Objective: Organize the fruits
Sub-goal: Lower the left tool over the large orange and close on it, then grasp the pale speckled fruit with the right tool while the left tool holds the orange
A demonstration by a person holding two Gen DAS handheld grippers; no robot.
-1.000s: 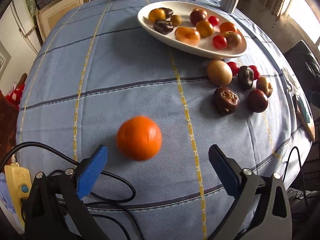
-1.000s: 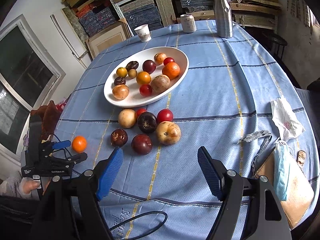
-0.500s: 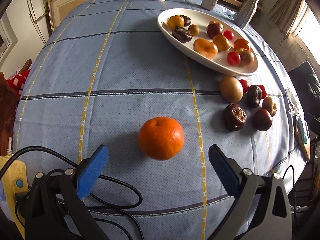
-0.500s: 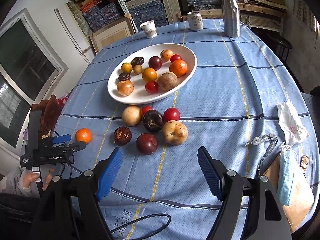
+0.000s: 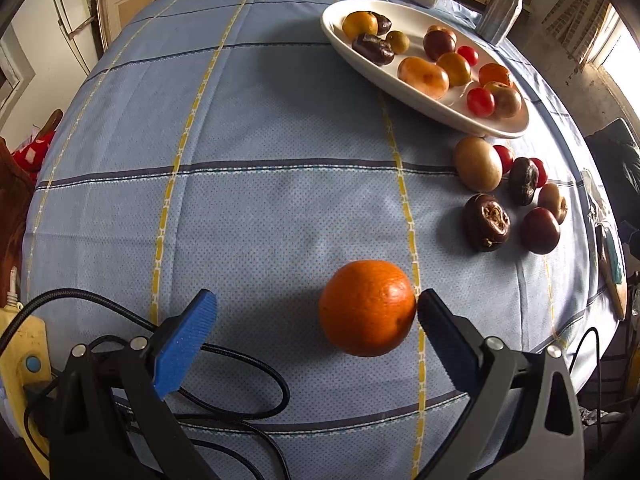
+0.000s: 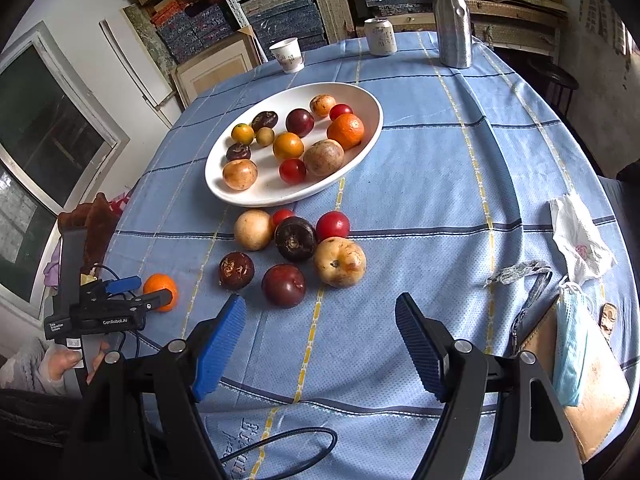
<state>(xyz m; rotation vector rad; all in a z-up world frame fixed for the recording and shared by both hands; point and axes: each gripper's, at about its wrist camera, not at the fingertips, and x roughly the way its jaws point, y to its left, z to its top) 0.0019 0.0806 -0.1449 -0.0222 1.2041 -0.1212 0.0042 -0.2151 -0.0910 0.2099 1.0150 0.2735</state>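
An orange [image 5: 367, 307] lies on the blue checked tablecloth between the fingers of my left gripper [image 5: 316, 306], which is open; the fruit sits close against the right finger and far from the left one. From the right wrist view the same orange [image 6: 160, 286] shows at the table's left edge inside the left gripper [image 6: 152, 289], held by a hand. The white oval plate [image 6: 256, 200] carries several fruits. A loose cluster of fruits [image 6: 296, 240] lies just in front of it. My right gripper [image 6: 320, 304] hovers open over bare cloth, short of that cluster.
A paper cup [image 6: 288, 54], a can [image 6: 382, 36] and a metal bottle [image 6: 452, 20] stand at the far edge. A tissue [image 6: 576, 232], a face mask [image 6: 570, 344] and a brown board lie at the right. Black cables [image 5: 240, 364] and a yellow power strip [image 5: 24, 344] hang by the near left edge.
In the left wrist view the orange has shifted from near the left finger across to the right finger, and the plate has slid right. The right gripper holds still and open.
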